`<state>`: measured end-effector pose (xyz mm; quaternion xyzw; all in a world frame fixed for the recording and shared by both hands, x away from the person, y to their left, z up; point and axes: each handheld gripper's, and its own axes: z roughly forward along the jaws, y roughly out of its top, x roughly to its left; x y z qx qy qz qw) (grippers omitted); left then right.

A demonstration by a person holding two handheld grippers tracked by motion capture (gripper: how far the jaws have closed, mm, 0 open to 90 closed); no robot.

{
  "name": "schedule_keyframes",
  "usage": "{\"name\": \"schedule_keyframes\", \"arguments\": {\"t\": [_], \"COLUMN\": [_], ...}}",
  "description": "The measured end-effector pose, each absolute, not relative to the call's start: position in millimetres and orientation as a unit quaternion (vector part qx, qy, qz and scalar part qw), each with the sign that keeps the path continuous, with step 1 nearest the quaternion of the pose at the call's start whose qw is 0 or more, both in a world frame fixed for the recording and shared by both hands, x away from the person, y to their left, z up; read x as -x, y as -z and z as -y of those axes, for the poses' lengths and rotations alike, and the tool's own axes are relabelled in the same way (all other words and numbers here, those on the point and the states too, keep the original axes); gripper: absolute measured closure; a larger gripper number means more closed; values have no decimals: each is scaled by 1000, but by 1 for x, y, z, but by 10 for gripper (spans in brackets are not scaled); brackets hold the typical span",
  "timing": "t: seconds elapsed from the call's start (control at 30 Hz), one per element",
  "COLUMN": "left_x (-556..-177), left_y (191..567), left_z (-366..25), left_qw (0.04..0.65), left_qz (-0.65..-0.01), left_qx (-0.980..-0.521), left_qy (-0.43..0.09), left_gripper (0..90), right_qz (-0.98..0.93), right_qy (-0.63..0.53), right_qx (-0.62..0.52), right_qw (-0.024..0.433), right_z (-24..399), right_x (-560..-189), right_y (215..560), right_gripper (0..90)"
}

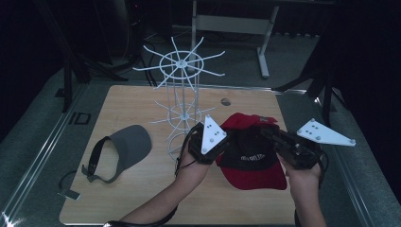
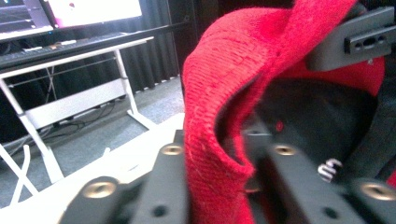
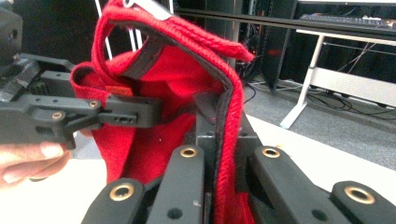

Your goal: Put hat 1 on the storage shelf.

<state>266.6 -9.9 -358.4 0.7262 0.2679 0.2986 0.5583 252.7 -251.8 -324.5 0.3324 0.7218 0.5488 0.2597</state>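
surface: wood table | on it: grey visor, white wire rack

The white wire rack is standing just behind the left claw, blocking the way back; the grey visor is lying well to the left, leaving bare worktop in front lying open

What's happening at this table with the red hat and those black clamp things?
A person holds a red cap between two handheld grippers. The left gripper and the right gripper are each shut on its fabric edge, lifting it above the wooden table. A white wire rack stands behind, and a grey visor lies at left.
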Motion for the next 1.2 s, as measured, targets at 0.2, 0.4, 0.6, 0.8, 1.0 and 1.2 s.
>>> {"name": "schedule_keyframes", "arguments": {"t": [0.2, 0.4, 0.6, 0.8, 1.0, 1.2], "left_x": [-266, -264, -262, -259, -259, -256], "left_y": [356, 350, 345, 343, 340, 341], "left_z": [14, 16, 20, 24, 22, 23], "left_qw": [546, 548, 549, 551, 558, 556], "left_qz": [-264, -253, -245, -235, -235, -224], "left_qx": [-734, -735, -737, -738, -736, -739], "left_qy": [-307, -308, -309, -310, -301, -307], "left_gripper": [837, 843, 845, 845, 845, 845], "right_qz": [-722, -723, -724, -723, -742, -757], "right_qy": [-549, -550, -551, -554, -540, -538], "right_qx": [-333, -338, -339, -344, -335, -321], "right_qw": [257, 247, 239, 231, 215, 187], "right_z": [254, 260, 266, 275, 284, 290], "right_x": [-250, -244, -238, -230, -224, -219], "right_y": [328, 337, 347, 356, 364, 374], "right_gripper": [863, 859, 848, 761, 557, 473]}}
